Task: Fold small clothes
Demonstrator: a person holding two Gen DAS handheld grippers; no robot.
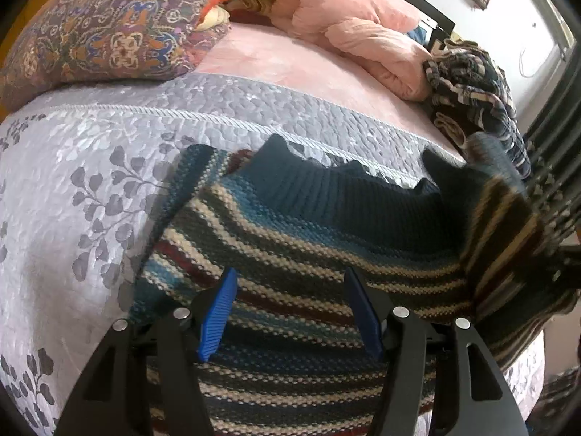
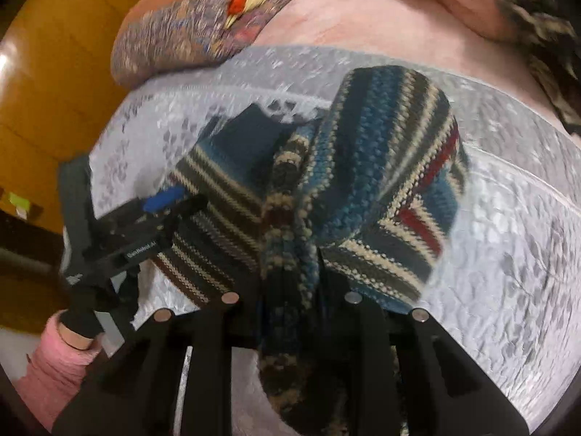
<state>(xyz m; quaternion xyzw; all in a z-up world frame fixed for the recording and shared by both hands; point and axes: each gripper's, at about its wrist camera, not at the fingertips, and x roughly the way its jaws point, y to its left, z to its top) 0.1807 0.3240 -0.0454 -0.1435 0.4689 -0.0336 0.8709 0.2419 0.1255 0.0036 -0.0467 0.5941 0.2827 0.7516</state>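
Note:
A striped knit sweater in teal, cream, dark and red lies on the grey leaf-patterned bedspread, its dark ribbed band towards the far side. My left gripper hovers open just over the sweater's near part, blue pads spread with nothing between them. The sweater's right side is lifted and blurred. In the right wrist view my right gripper is shut on a bunched fold of the sweater, which hangs up off the bed. The left gripper shows at the left there.
A patterned pillow and a crumpled pink blanket lie at the far side. Another dark striped garment is heaped at the right by the bed's edge. A gloved hand with a pink sleeve holds the left gripper. Brown wood stands left.

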